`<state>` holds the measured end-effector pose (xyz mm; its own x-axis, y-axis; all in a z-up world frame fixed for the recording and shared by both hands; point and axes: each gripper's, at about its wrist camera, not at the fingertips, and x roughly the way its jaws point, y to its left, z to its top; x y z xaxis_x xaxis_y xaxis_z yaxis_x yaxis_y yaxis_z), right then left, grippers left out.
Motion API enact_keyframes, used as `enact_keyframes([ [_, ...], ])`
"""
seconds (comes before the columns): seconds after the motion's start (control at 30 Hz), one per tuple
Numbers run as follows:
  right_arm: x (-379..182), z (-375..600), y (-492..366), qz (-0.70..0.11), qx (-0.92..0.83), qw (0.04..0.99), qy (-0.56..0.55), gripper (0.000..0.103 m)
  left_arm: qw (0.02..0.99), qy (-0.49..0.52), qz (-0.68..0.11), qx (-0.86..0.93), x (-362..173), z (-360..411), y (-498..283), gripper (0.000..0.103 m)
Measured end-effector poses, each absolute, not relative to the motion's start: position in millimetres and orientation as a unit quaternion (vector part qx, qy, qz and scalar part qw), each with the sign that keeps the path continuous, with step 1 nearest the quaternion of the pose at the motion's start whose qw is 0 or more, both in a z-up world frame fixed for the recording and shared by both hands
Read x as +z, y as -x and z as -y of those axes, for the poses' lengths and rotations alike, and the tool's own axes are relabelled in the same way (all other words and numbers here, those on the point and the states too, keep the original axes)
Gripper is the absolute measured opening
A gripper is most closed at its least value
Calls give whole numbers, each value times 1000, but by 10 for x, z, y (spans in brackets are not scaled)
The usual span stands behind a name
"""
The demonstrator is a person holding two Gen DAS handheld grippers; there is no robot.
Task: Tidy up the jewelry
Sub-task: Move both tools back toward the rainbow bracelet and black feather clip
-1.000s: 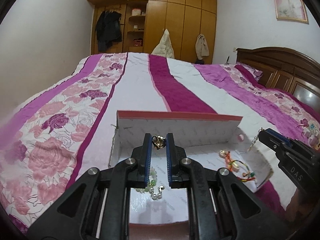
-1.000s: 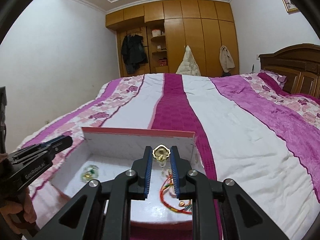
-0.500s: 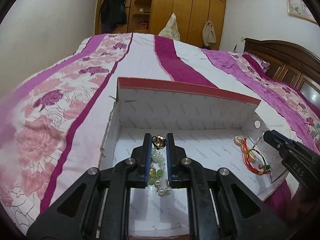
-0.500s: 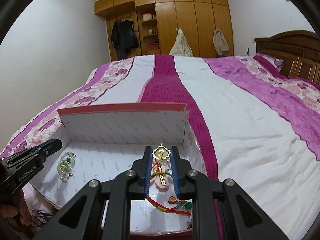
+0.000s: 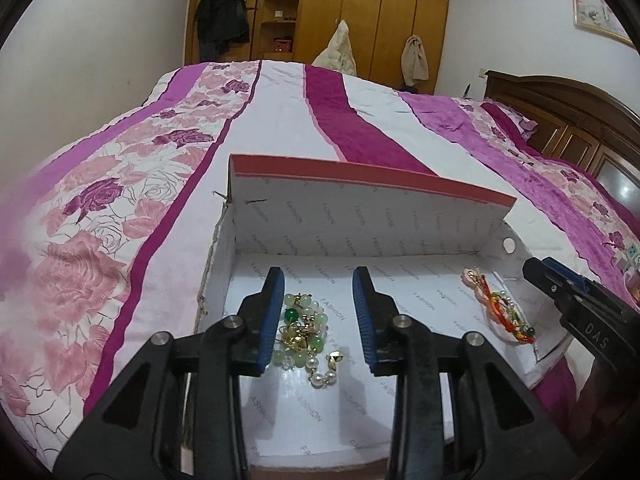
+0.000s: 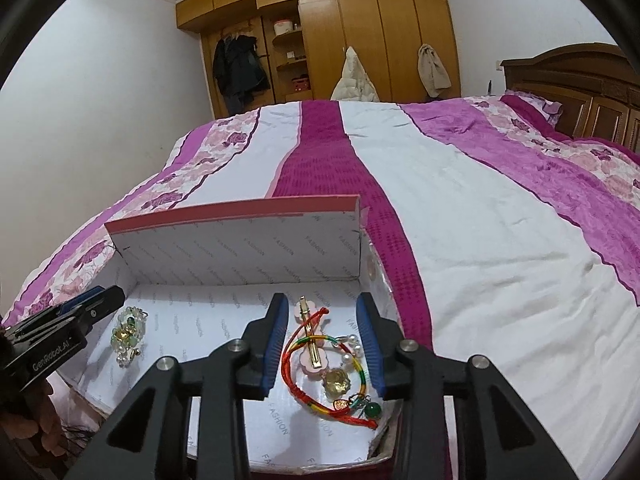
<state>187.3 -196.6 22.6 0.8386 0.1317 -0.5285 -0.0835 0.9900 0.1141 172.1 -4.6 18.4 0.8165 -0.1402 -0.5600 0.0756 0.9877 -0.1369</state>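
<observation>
An open cardboard box (image 5: pixel 360 172) with a red rim and white lining lies on the bed. My left gripper (image 5: pixel 318 276) hangs over its left half, jaws opening, pads touching nothing. Below it lies a green-and-pearl bead bracelet (image 5: pixel 304 328) with a small gold piece on top. My right gripper (image 6: pixel 322 300) hangs over the box's (image 6: pixel 240 212) right half, jaws also opening and empty. Under it lie a pink flower hair clip (image 6: pixel 310 340), a red braided cord bracelet (image 6: pixel 320 360) and a gold piece (image 6: pixel 338 378). Each gripper shows in the other's view: right gripper (image 5: pixel 580 304), left gripper (image 6: pixel 68 328).
The box sits near the foot of a bed covered by a pink, purple and white striped quilt (image 6: pixel 480 220). A wooden headboard (image 5: pixel 568 120) stands at the right and a wardrobe (image 6: pixel 360 32) at the far wall. A hand (image 6: pixel 24 420) holds the left gripper.
Both grippers came down into the box, each shut on a small gold piece. Their jaws have since spread, and the gold pieces now lie on the jewelry piles below.
</observation>
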Motion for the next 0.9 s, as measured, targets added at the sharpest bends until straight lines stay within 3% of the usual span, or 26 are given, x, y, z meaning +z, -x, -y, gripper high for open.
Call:
enact_keyframes([
  [0.27, 438, 1976, -1677, -264, 65, 961, -45, 44, 951, 57, -296, -71, 366, 39, -1553, 28],
  [0.9, 669, 2132, -781, -293, 82, 950, -69, 44, 930, 62, -337, -134, 519, 197, -829, 29],
])
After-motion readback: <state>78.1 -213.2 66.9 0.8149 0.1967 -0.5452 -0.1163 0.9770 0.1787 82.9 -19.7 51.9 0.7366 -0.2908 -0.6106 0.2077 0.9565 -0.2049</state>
